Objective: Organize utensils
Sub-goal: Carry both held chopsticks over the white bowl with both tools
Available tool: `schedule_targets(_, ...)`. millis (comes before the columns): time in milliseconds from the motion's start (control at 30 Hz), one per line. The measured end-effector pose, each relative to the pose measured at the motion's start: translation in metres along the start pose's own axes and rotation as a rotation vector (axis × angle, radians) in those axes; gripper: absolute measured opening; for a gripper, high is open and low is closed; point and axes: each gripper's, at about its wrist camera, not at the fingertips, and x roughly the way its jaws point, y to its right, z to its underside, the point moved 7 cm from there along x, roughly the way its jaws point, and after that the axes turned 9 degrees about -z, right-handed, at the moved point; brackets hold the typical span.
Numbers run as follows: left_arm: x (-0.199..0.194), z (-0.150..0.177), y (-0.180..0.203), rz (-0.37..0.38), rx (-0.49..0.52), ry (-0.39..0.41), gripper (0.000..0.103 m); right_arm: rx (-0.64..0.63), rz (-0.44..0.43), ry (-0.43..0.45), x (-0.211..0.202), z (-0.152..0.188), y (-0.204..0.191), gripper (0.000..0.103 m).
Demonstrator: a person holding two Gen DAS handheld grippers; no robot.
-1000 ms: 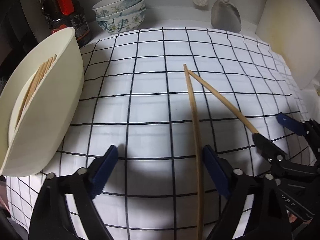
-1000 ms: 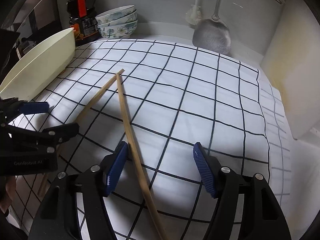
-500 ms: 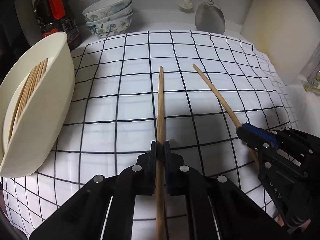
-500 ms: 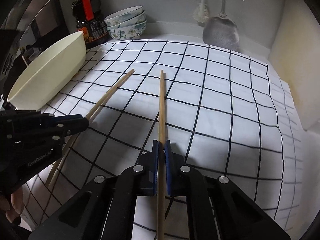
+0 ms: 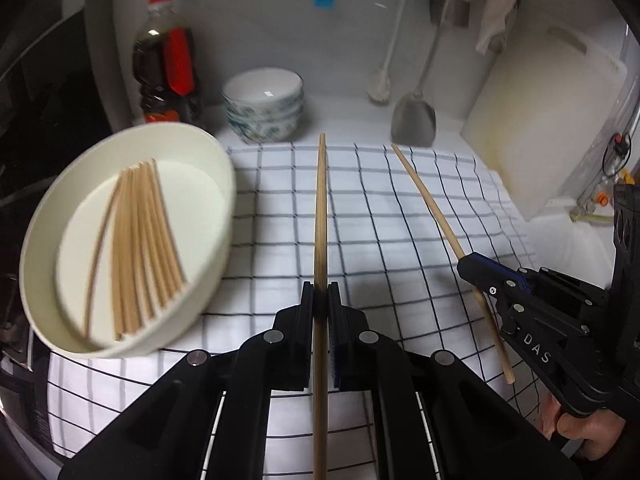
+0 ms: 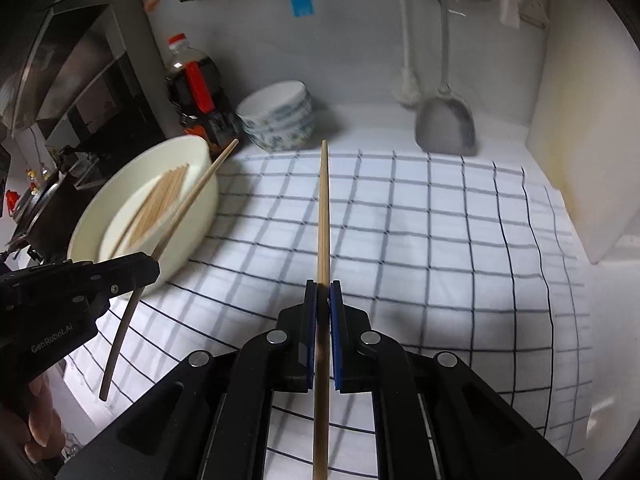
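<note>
Each gripper holds one wooden chopstick above the checked cloth. My left gripper [image 5: 321,292] is shut on a chopstick [image 5: 320,208] that points straight ahead; from the right wrist view that same gripper [image 6: 150,264] shows at the left, its chopstick [image 6: 192,196] slanting over the cream bowl [image 6: 200,160]. My right gripper [image 6: 323,292] is shut on the other chopstick [image 6: 323,216], and it appears at the right of the left wrist view as right gripper [image 5: 466,266] with its chopstick [image 5: 424,196]. The cream bowl [image 5: 48,208] at the left holds several chopsticks [image 5: 140,240] lying side by side.
A checked cloth [image 5: 400,220] covers the counter. Behind it stand a dark sauce bottle [image 5: 168,68], stacked patterned bowls [image 5: 262,108], a hanging brush [image 5: 380,88] and a metal spatula [image 5: 414,120]. A white cutting board [image 5: 540,120] leans at the right. A hand [image 5: 580,432] grips the right tool.
Both grippers shut, each on one chopstick lying on the cloth, then rose with them. The cream bowl's inside has come into view.
</note>
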Motion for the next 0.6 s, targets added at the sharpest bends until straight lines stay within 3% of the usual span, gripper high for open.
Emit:
schedule_targets(233,-0.026,-0.025,-0.067,-0.137,-0.124,0.051,0.008,-0.106,-0.115,0.025,0.011,-0.044,-0.058,0.006)
schedule_targets(367,-0.029,-0.028,-0.101,-0.217,-0.186,0.042,0.008,-0.171,-0.188,0.012,0.029,-0.065,-0.091,0.006)
schedule_targets(600,-0.027,-0.027,-0.152,-0.277,-0.238,0.033,0.008,-0.211,-0.241,-0.028,0.064,-0.083,-0.14,0.006)
